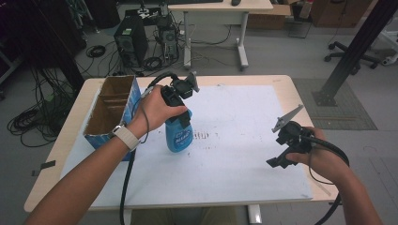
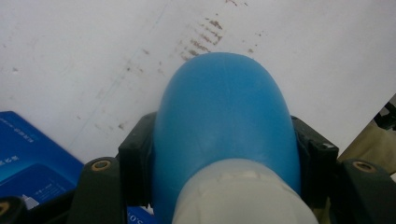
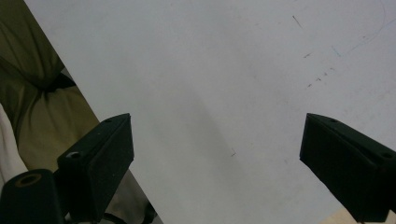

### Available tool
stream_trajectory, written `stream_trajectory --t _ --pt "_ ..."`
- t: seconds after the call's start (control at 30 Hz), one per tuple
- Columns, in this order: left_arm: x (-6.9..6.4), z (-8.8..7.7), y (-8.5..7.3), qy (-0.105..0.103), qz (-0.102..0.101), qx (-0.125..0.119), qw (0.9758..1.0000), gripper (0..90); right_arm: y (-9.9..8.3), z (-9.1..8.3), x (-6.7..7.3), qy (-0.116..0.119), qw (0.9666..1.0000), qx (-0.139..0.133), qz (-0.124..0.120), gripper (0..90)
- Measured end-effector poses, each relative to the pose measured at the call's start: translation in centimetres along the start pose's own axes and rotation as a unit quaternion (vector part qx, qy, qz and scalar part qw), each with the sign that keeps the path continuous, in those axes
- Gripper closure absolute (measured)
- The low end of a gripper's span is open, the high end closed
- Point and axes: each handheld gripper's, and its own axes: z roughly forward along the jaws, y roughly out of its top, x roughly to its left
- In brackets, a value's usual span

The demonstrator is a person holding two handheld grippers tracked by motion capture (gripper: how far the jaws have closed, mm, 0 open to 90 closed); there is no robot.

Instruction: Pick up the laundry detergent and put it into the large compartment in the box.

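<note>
A blue plastic bottle (image 1: pixel 179 137) with a white label stands upright over the left middle of the white board (image 1: pixel 234 154). My left gripper (image 1: pixel 181 117) comes down on it from above and is shut on its upper part. In the left gripper view the black pads (image 2: pixel 136 154) press both sides of the blue bottle (image 2: pixel 224 112), just below its pale collar (image 2: pixel 238 196). I cannot tell whether the bottle's base touches the board. My right gripper (image 1: pixel 280 160) hovers low over the board's right side, open, with nothing between its fingers (image 3: pixel 100 158).
An open cardboard box (image 1: pixel 112 110) with blue sides stands at the board's left edge, close to my left forearm; its blue wall (image 2: pixel 28 163) also lies beside the bottle. Brown scuff marks (image 1: pixel 202 136) dot the board's centre. The wooden table's rim (image 1: pixel 300 93) runs along the right.
</note>
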Motion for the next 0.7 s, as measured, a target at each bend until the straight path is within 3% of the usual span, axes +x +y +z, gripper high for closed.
stream_trajectory --t 0.7 --pt "0.3 -3.0 -0.4 0.015 -0.040 -0.016 0.9990 37.3 0.8 -0.1 0.1 -0.001 1.0000 0.001 -0.008 9.9"
